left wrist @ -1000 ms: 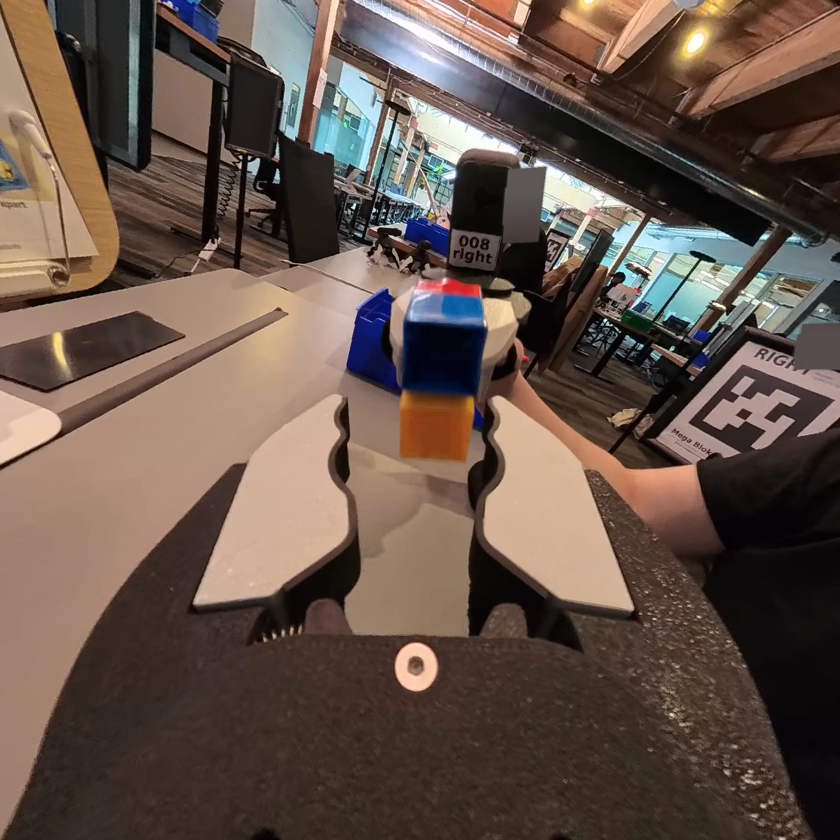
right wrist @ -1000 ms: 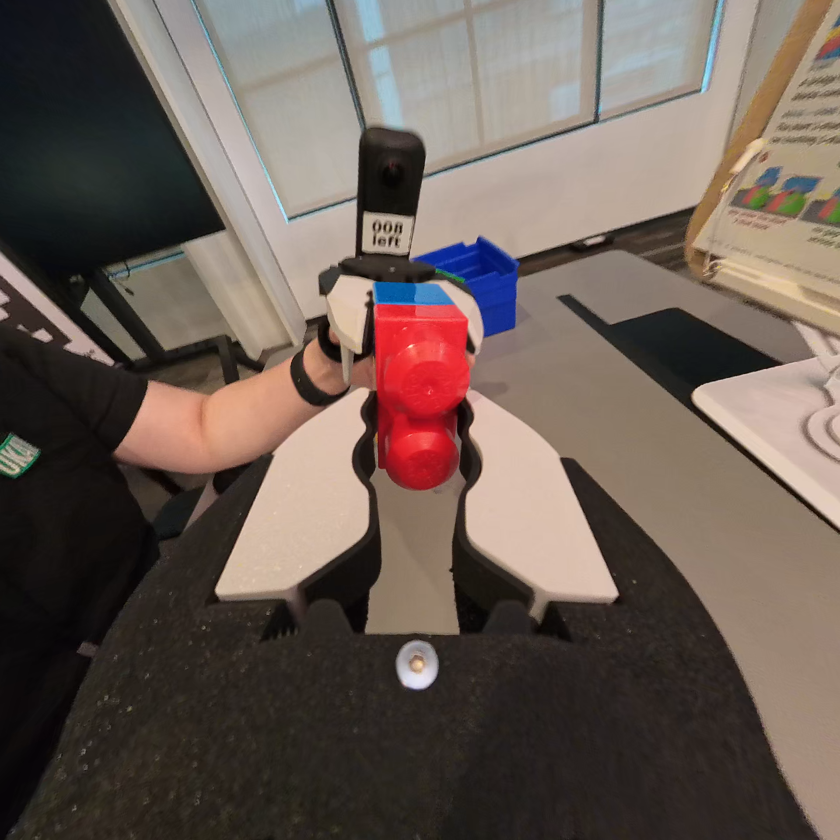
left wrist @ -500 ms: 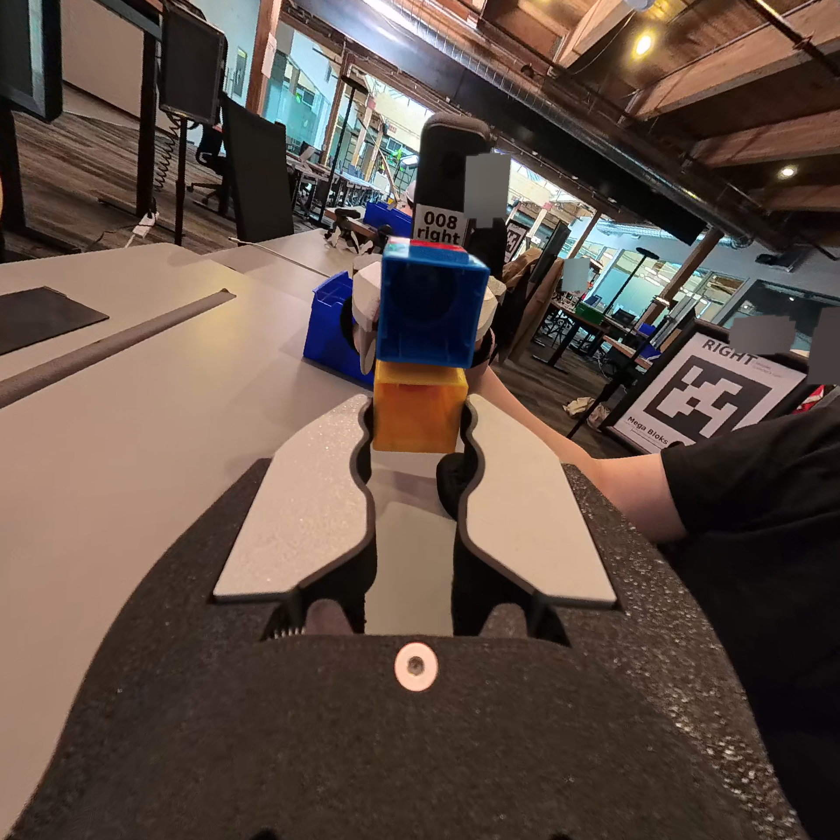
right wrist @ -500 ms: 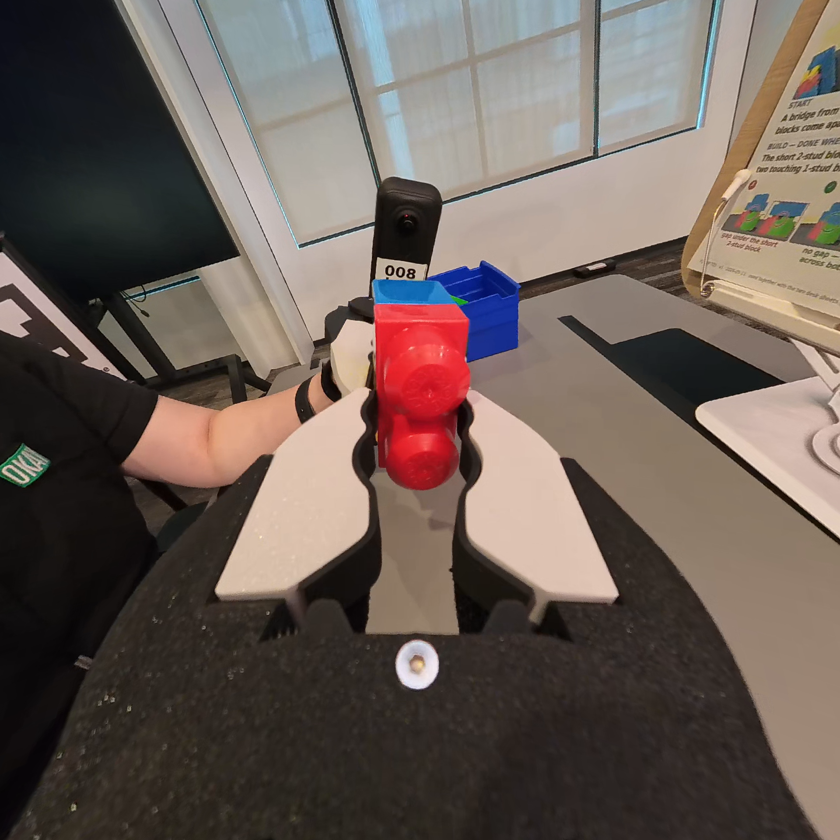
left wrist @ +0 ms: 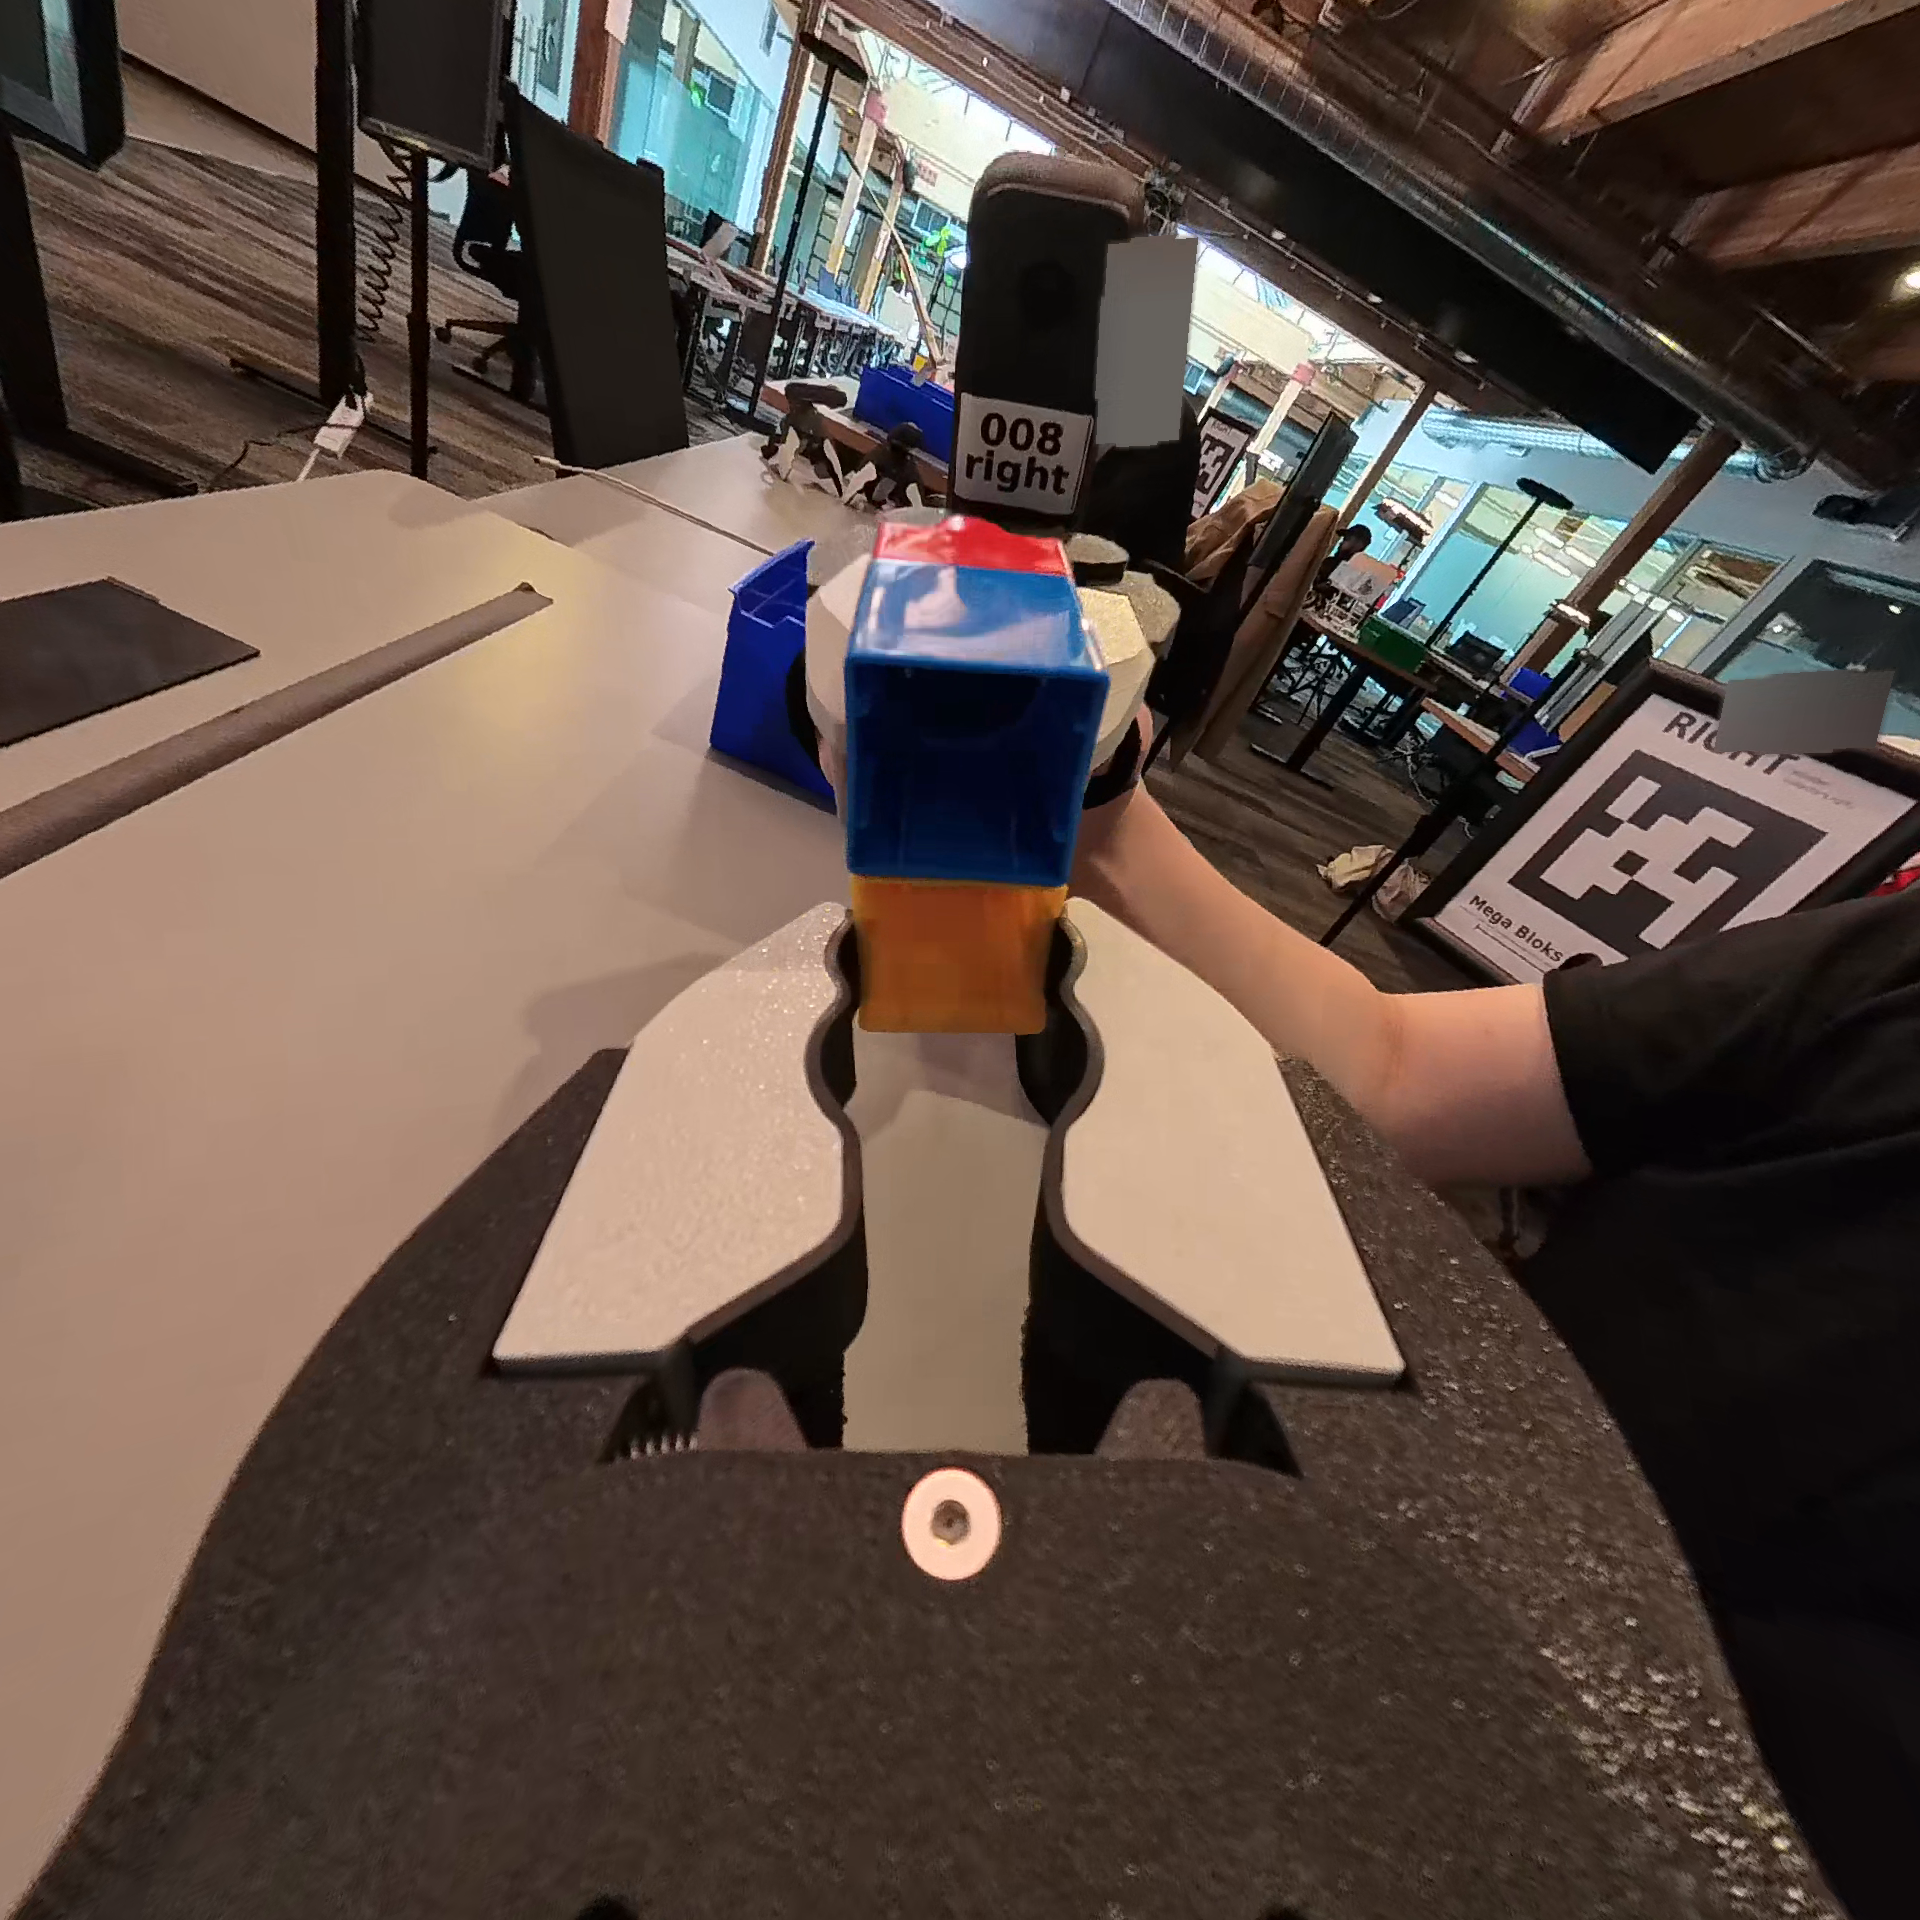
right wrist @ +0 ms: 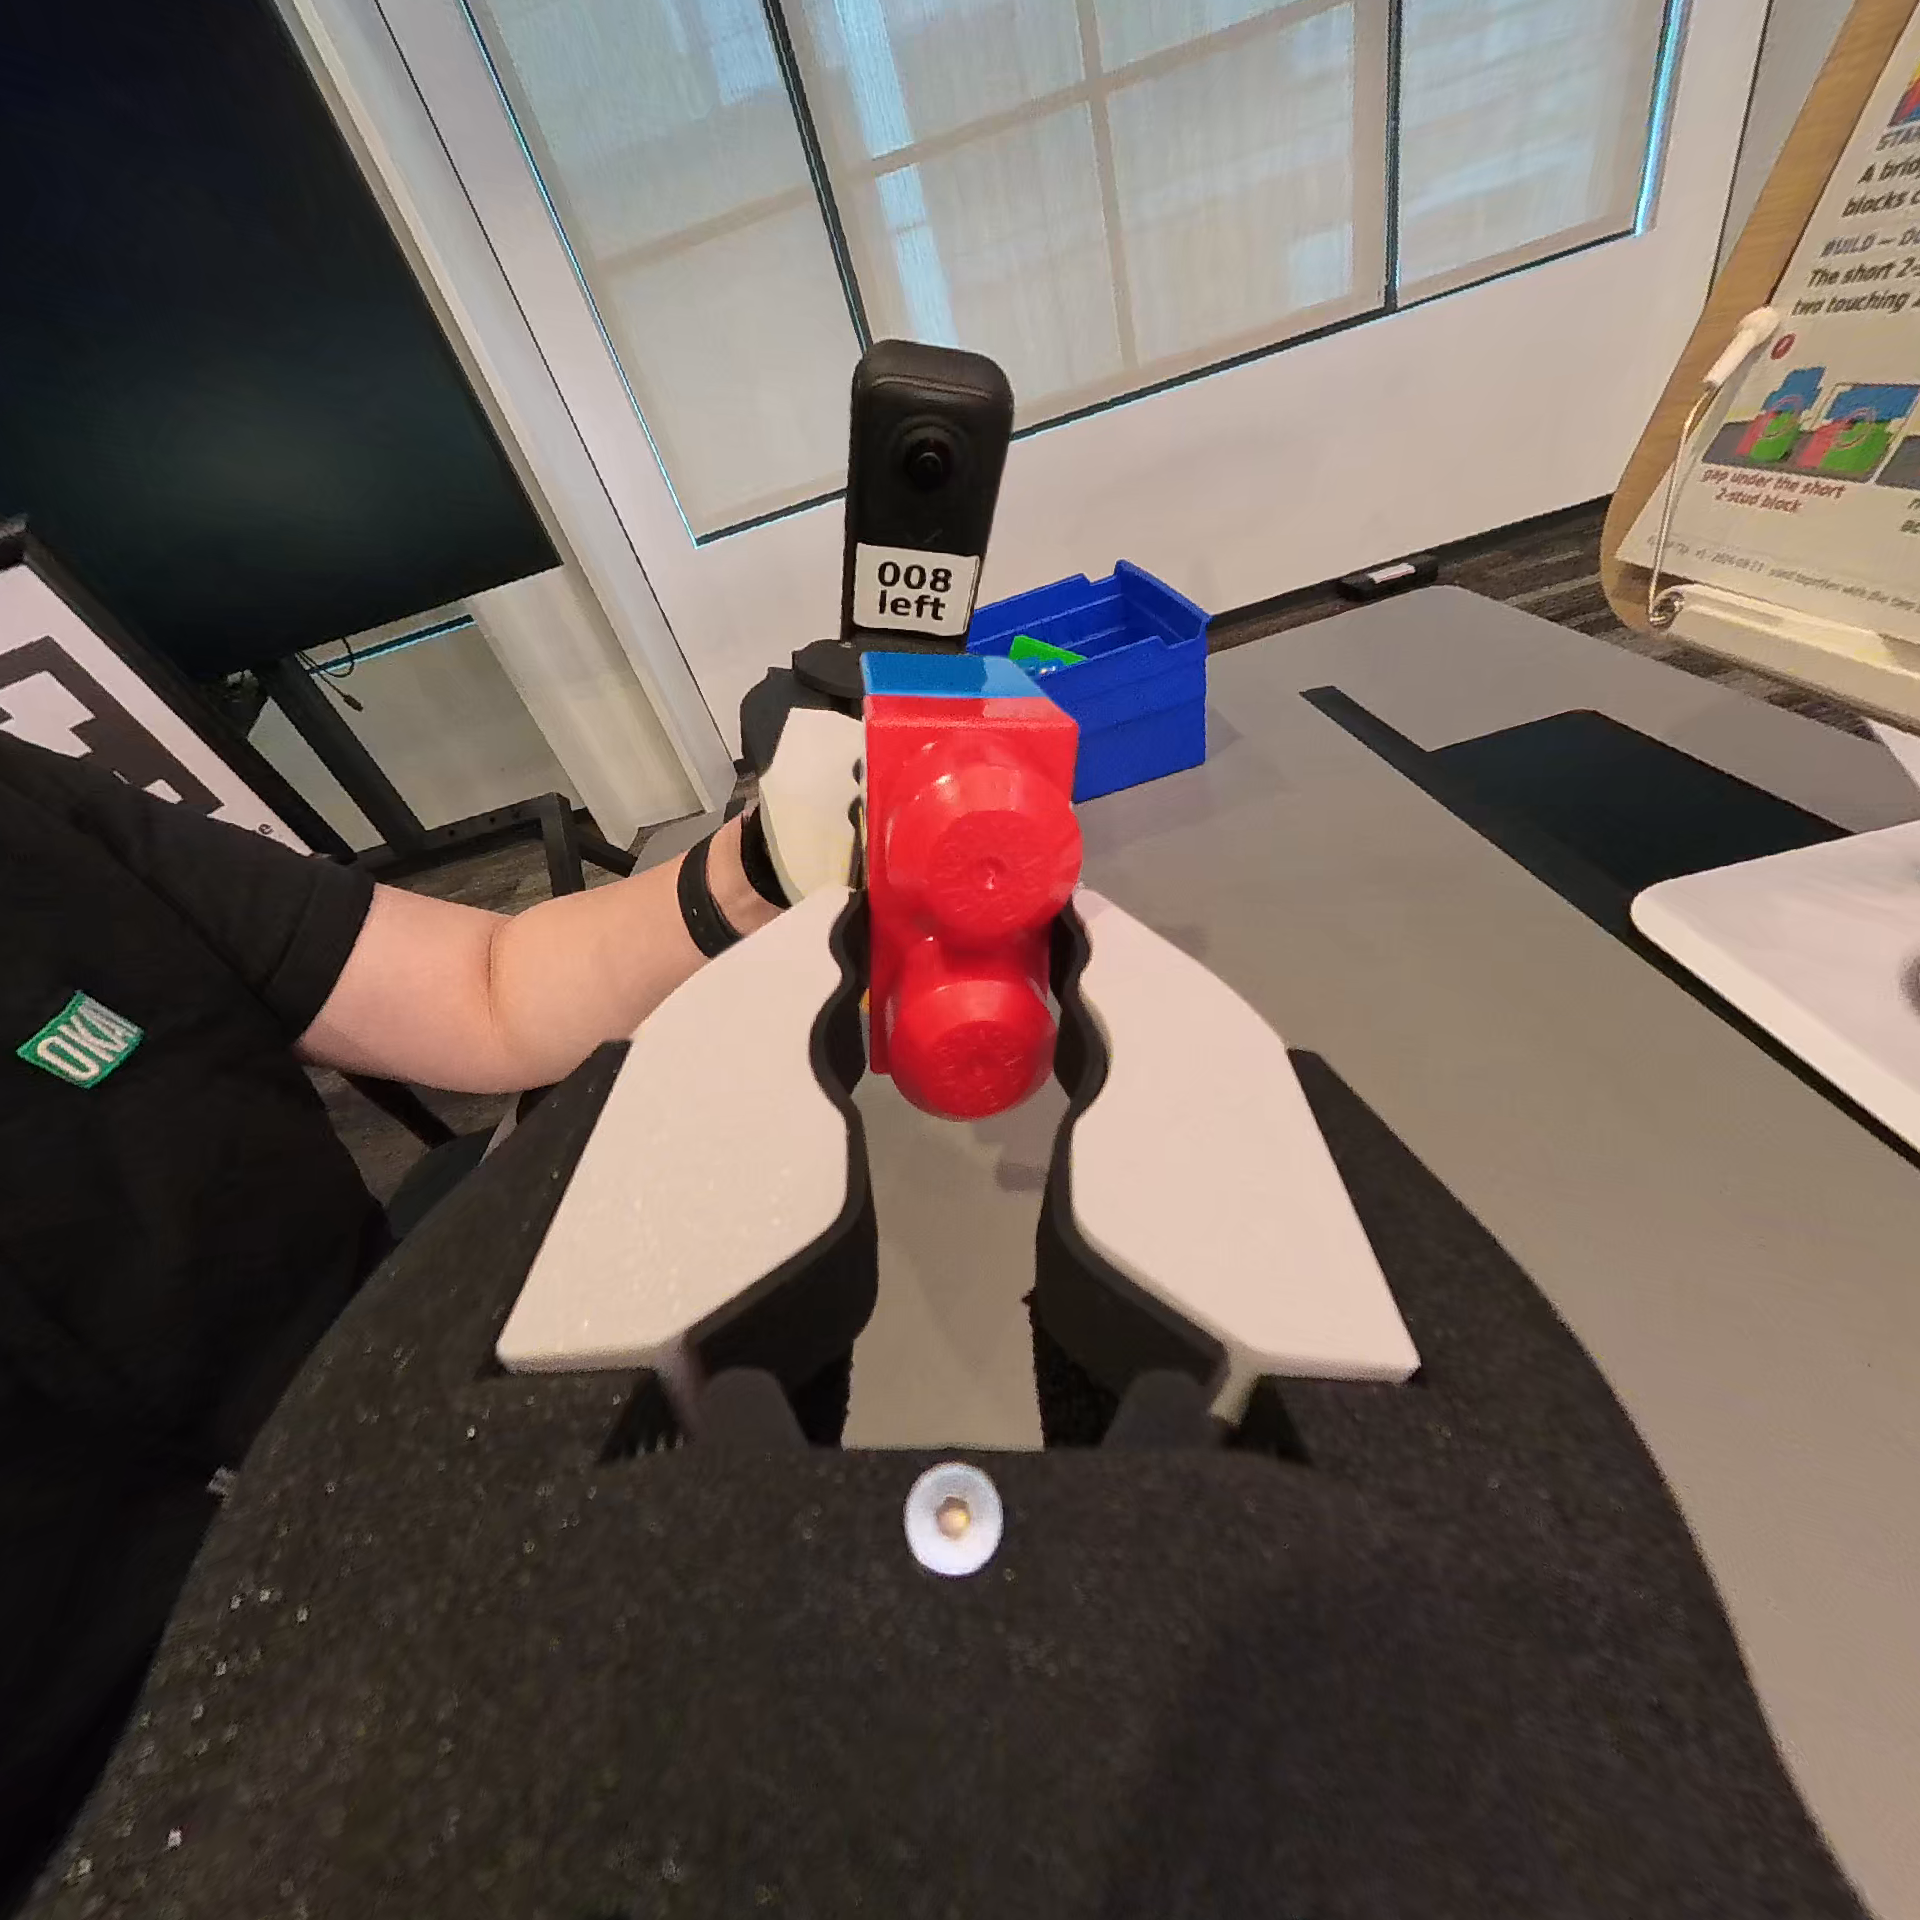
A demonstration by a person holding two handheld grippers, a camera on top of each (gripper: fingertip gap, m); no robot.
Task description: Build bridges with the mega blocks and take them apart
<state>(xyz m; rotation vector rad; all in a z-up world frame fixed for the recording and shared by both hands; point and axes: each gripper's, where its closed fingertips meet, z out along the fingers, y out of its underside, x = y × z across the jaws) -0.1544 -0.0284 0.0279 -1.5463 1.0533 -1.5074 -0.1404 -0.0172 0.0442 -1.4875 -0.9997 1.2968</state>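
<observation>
Nearest in the left wrist view, the left hand-held gripper is clenched on the small orange plastic cube block, its two white fingers pressing that block's side faces. Directly above the orange block, touching it, sits the blue hollow plastic cube block, its open underside facing the camera. Behind both, a strip of the red two-stud plastic block shows, spanning them.

In the right wrist view, the right hand-held gripper grasps that red block by its sides, the two round studs pointing back at the camera. The little bridge is thus held in the air between the two tools, above the grey table, nothing resting on it. Opposed grips like this likely serve to pull the orange block off the red one, or press it home; which cannot be told.

Farther off, towards the table's far edge, stands a blue plastic bin with a green piece inside. A black mat lies by the table's left edge.
</observation>
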